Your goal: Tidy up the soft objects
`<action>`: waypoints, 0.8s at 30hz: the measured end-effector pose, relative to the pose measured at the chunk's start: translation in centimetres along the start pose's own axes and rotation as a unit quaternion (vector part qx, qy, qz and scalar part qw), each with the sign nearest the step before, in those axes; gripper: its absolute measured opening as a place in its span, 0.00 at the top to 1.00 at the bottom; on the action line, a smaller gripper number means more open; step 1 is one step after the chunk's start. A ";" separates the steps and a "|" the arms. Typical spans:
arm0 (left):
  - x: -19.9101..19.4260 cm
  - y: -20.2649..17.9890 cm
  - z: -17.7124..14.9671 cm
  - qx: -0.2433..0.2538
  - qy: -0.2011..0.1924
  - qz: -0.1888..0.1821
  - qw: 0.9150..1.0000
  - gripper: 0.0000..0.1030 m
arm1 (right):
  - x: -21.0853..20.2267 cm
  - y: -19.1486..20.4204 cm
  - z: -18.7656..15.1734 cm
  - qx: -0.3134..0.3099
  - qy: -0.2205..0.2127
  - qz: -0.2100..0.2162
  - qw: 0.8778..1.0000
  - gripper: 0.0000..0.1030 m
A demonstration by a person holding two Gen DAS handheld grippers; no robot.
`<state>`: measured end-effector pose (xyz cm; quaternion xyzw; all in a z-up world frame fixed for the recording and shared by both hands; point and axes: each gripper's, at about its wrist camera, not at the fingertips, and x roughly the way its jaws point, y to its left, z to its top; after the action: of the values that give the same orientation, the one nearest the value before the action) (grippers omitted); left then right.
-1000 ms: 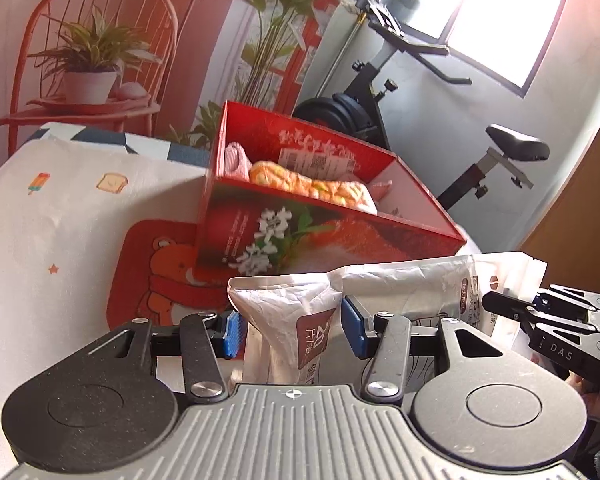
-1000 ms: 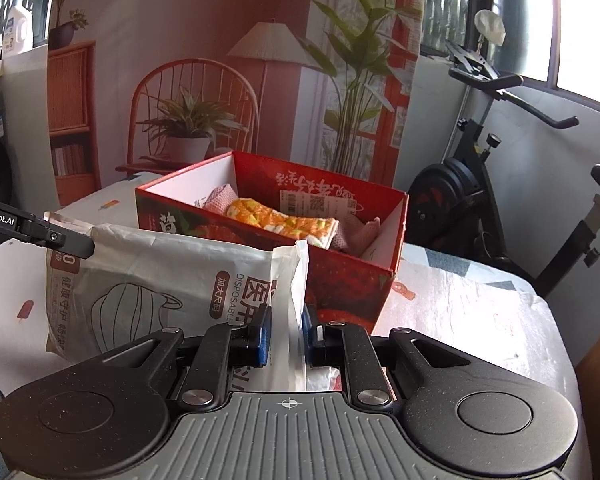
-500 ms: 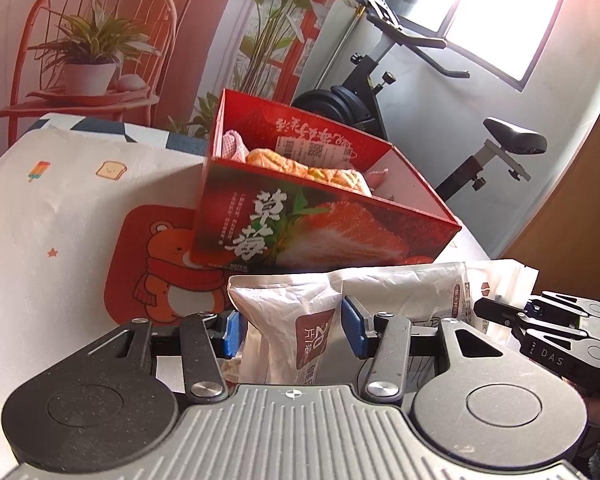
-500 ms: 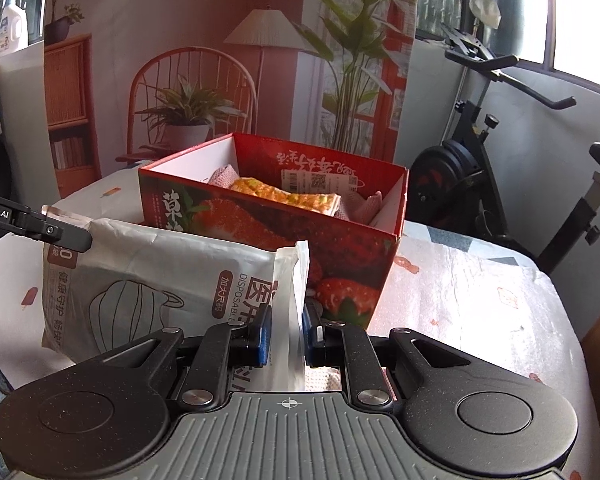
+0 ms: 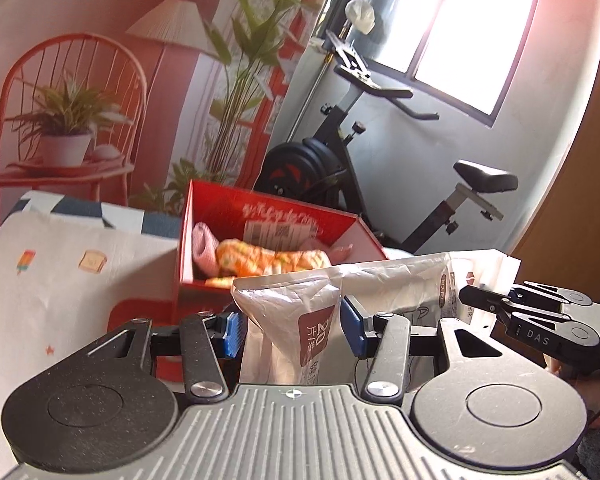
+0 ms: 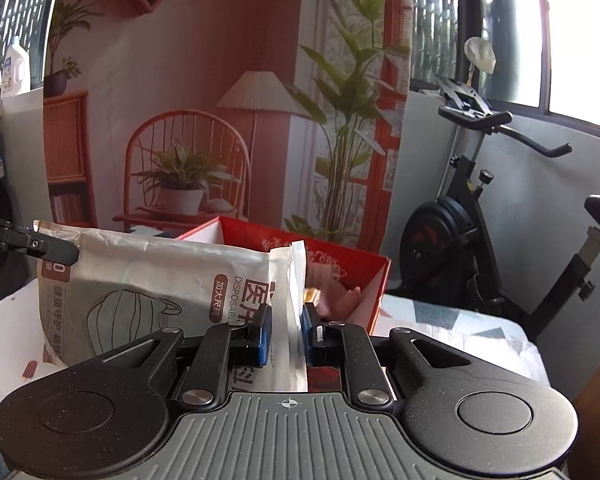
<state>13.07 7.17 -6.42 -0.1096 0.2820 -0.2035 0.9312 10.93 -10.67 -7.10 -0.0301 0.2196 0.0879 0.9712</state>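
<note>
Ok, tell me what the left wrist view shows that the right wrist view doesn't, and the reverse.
Only the left wrist view shows the orange patterned cloth and pink item in the red box clearly. Only the right wrist view shows the mask drawing on the bag's face and a detergent bottle. Both show the white mask bag, held at opposite ends by the left gripper and right gripper.

A lived-in home room: an exercise bike (image 6: 472, 216) stands by the window (image 5: 472, 36), a printed backdrop (image 6: 220, 100) of a chair, lamp and plants hangs behind, and a detergent bottle (image 6: 17, 65) sits on a shelf at left.
</note>
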 end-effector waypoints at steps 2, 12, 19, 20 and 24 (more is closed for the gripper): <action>0.4 -0.2 1.3 0.001 -0.008 -0.001 1.000 0.50 | 0.5 -0.7 1.6 -0.005 -0.014 -0.005 1.000 0.86; 5.1 -0.6 7.9 0.018 -0.053 0.030 0.998 0.50 | 6.0 -3.5 7.8 -0.046 -0.074 -0.031 0.996 0.86; 8.9 0.3 8.2 0.024 -0.025 0.042 0.999 0.51 | 10.3 -5.4 5.8 -0.017 -0.066 -0.028 0.997 0.86; 9.3 0.7 7.9 0.023 -0.020 0.045 0.998 0.51 | 10.8 -5.5 5.1 -0.011 -0.059 -0.022 0.998 0.86; 11.0 1.7 7.2 0.023 0.008 0.058 0.998 0.51 | 12.3 -5.3 2.6 -0.008 -0.029 -0.006 1.000 0.86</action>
<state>26.05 4.54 -6.35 -0.0704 0.2908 -0.1565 0.9413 23.93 -13.68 -9.94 -0.0368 0.1903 0.0852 0.9773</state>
